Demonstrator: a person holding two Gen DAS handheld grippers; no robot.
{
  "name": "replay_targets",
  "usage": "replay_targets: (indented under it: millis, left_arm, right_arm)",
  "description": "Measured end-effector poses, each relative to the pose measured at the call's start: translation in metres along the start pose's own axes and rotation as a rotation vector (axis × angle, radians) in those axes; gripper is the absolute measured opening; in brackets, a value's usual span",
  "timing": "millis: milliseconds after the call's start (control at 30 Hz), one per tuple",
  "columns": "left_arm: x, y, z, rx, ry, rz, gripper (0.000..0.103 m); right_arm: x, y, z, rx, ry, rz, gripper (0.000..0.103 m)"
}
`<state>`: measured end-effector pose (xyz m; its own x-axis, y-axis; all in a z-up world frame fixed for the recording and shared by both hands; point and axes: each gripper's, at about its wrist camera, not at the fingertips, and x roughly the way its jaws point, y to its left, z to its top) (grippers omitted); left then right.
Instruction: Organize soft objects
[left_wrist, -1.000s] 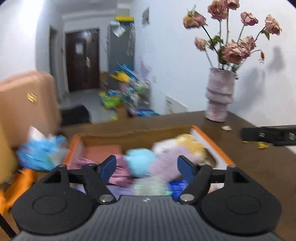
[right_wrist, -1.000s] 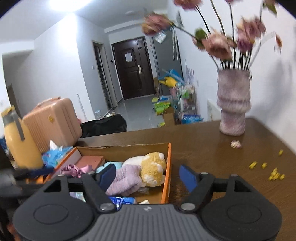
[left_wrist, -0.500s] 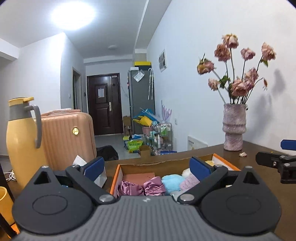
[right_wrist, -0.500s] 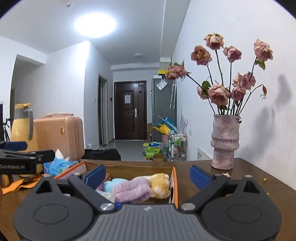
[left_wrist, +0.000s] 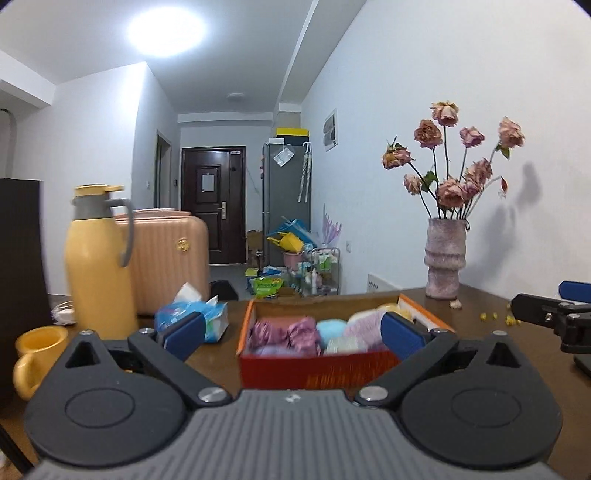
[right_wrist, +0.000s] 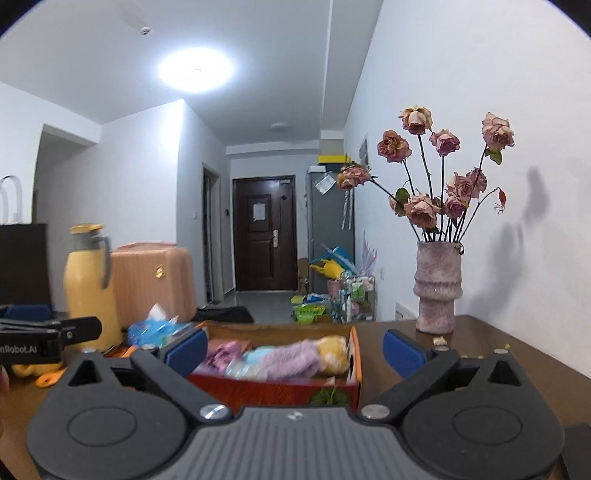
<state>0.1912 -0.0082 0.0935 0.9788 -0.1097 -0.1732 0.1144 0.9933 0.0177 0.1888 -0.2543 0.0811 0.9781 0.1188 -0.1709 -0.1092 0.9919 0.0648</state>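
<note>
1. Left wrist view: the brown table fills the lower frame. Ahead of the left gripper sits the orange box, farther off than a second ago, when the gripper hung right over its contents.
2. Right wrist view: the same orange box lies ahead and slightly left of the right gripper, also farther off than a second ago.
3. Beyond the left gripper's left finger stand a yellow thermos, a pink suitcase and a blue tissue pack.
4. Beyond the box, toward the right finger, stands a pink vase of dried roses.
5. Inside the box, packed side by side, lie the soft objects: purple satin bundles, a light blue plush, a lilac fuzzy piece and a yellow plush.
6. Both grippers' jaws have just been opening and now stand wide with nothing between them.
7. Judgement: with every soft thing in the box and both grippers empty and backed away, the organizing looks finished or nearly so.
</note>
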Motion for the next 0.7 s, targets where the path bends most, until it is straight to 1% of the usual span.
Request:
replay_targets:
  millis: [100, 167, 267, 367, 467, 533, 700]
  left_arm:
    - [-0.050, 0.005, -0.017, -0.014, -0.004, -0.007, 0.103]
    - [-0.084, 0.008, -0.029, 0.010, -0.005, -0.007, 0.103]
    - [-0.130, 0.007, -0.045, 0.032, -0.037, 0.014, 0.103]
    - [-0.160, 0.003, -0.055, 0.074, -0.046, 0.002, 0.103]
    - [-0.175, 0.002, -0.061, 0.076, -0.032, 0.002, 0.103]
    - [-0.176, 0.003, -0.061, 0.060, -0.018, 0.010, 0.103]
    - [-0.178, 0.006, -0.058, 0.035, -0.027, 0.013, 0.103]
  right_arm:
    - [-0.048, 0.009, -0.013, -0.005, 0.008, 0.001, 0.103]
    - [-0.083, 0.016, -0.026, -0.016, 0.023, 0.032, 0.103]
    - [-0.125, 0.027, -0.043, -0.072, 0.054, 0.075, 0.103]
    - [-0.158, 0.040, -0.057, -0.079, 0.059, 0.072, 0.103]
    - [-0.174, 0.048, -0.071, -0.008, 0.092, 0.083, 0.103]
    - [-0.174, 0.050, -0.074, 0.026, 0.105, 0.107, 0.103]
    - [-0.176, 0.047, -0.070, 0.031, 0.074, 0.069, 0.103]
